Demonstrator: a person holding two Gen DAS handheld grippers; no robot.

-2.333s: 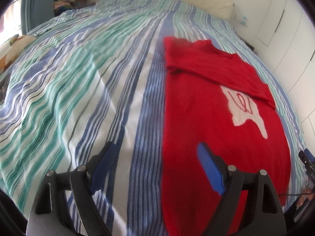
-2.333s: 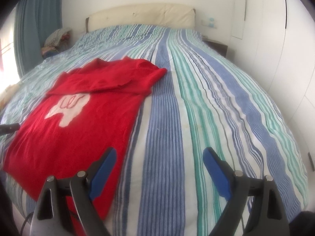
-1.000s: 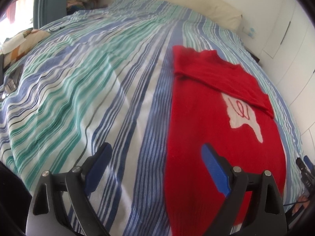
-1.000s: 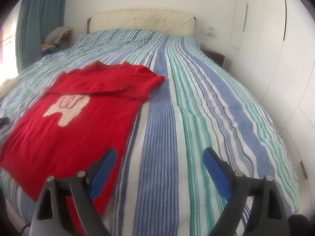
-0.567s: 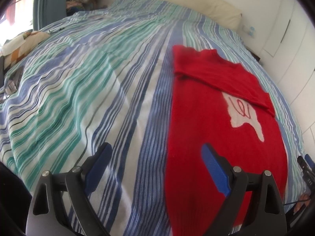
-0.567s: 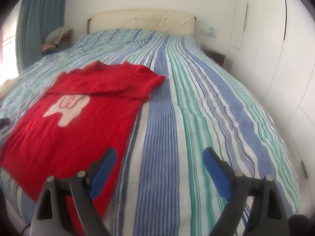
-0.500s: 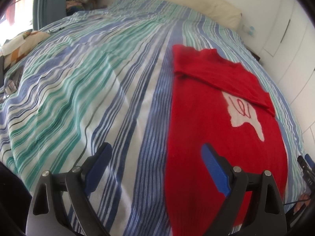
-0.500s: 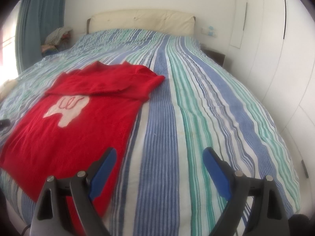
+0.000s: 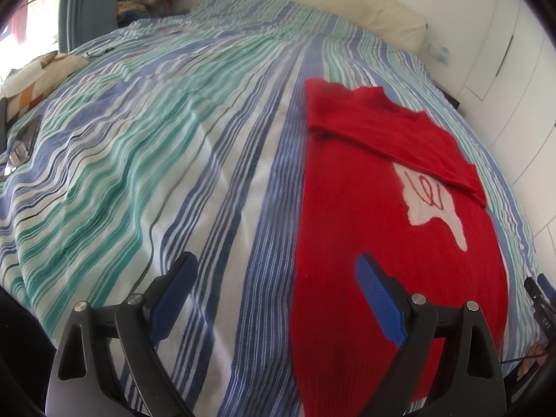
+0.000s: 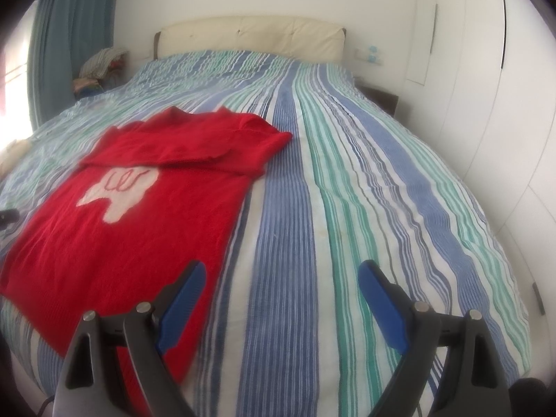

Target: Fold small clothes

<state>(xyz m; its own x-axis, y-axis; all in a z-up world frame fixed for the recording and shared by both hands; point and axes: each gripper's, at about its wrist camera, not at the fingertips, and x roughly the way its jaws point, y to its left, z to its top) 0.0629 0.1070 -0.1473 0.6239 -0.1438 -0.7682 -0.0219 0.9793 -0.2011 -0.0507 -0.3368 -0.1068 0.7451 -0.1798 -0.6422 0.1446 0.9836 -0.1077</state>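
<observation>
A red sweater (image 9: 375,208) lies flat on a bed (image 9: 156,160) covered in blue, green and white stripes, its sleeves already folded across the chest above a white motif (image 10: 120,187), as two hand-held grippers hover over the near edge of the mattress. The left gripper (image 9: 278,292) has its blue-padded jaws spread wide and empty, one finger over the bare stripes and the other over the sweater's left side near the hem; the right gripper (image 10: 281,299) is equally wide open and holds nothing, with one finger above the sweater's right edge and the other over bedspread. The garment sits toward the foot of the bed, well apart from the cream headboard (image 10: 250,40) and the heap of clothes (image 10: 100,64) by the curtain. The remaining step appears to be lifting the hem and folding the body up toward the collar. The chief risk is an uneven pick: should one gripper catch only the top layer of knit, or snag the bedspread together with the hem, the fold would skew or drag the cover along. A lift by one corner ahead of the other could also pull the loosely laid sleeves out of place, and the soft knit may slip from a shallow bite.
</observation>
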